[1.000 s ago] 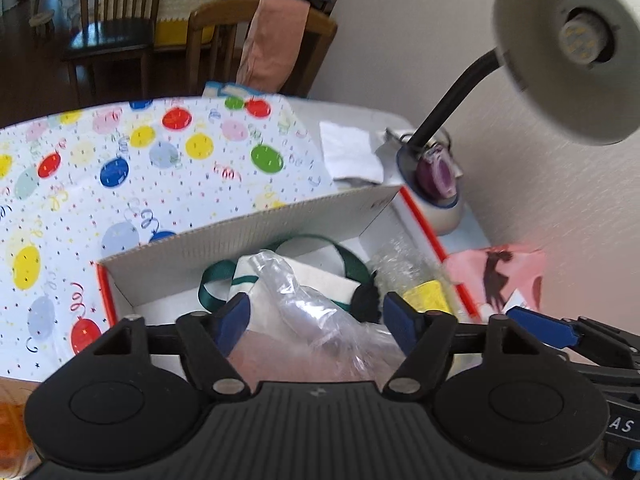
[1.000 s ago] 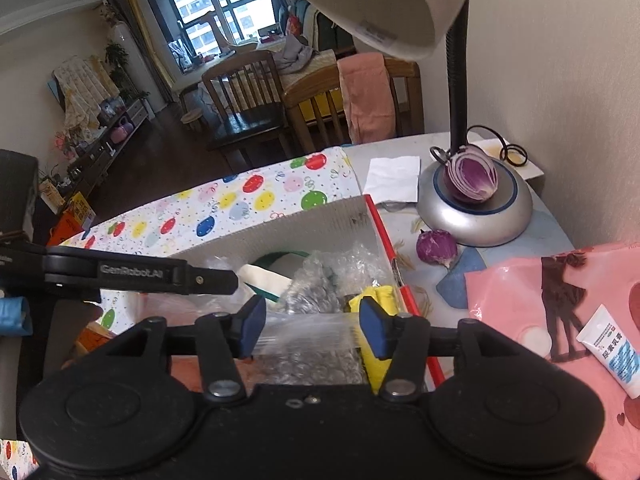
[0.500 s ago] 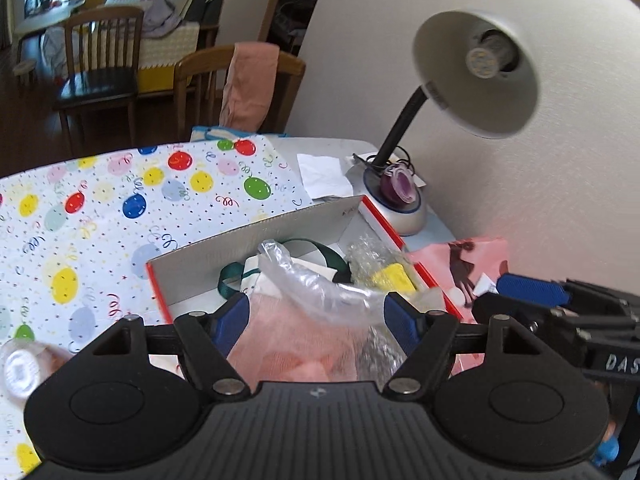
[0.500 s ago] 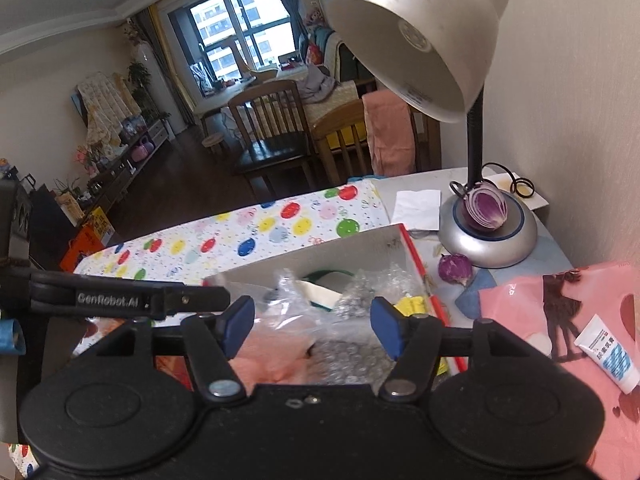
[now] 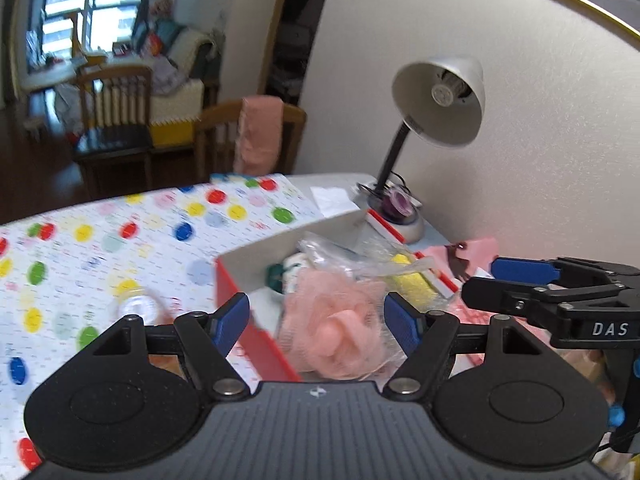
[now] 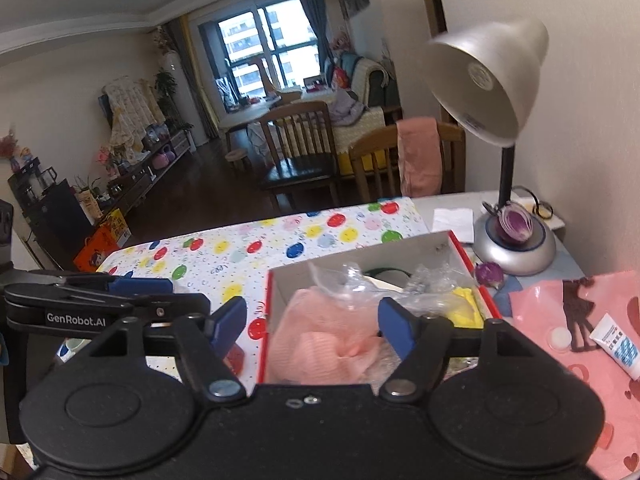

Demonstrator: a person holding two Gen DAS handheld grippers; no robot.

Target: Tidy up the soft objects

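Note:
A red-edged cardboard box (image 5: pixel 248 260) (image 6: pixel 360 256) stands on the table and holds a pink mesh bath pouf (image 5: pixel 336 320) (image 6: pixel 328 340), a clear plastic bag (image 5: pixel 336 256) (image 6: pixel 348 280), bubble wrap, a yellow sponge (image 5: pixel 412 284) (image 6: pixel 466 308) and a green-strapped item (image 5: pixel 276 274). My left gripper (image 5: pixel 316 320) is open and empty, raised above the box's near end. My right gripper (image 6: pixel 312 324) is open and empty, also raised over the box. Each gripper shows at the side of the other's view.
A balloon-print cloth (image 5: pixel 120 232) (image 6: pixel 280 244) covers the table left of the box. A desk lamp (image 5: pixel 436 100) (image 6: pixel 492 80) stands at the back right with cut red onion on its base (image 6: pixel 516 228). A pink sheet (image 6: pixel 568 320) with a white tube (image 6: pixel 616 344) lies right. A small clear jar (image 5: pixel 138 304) sits left.
Both grippers have pulled back and risen away from the box. The right gripper's jaws have opened wider. The pink pouf now lies in plain sight in the box.

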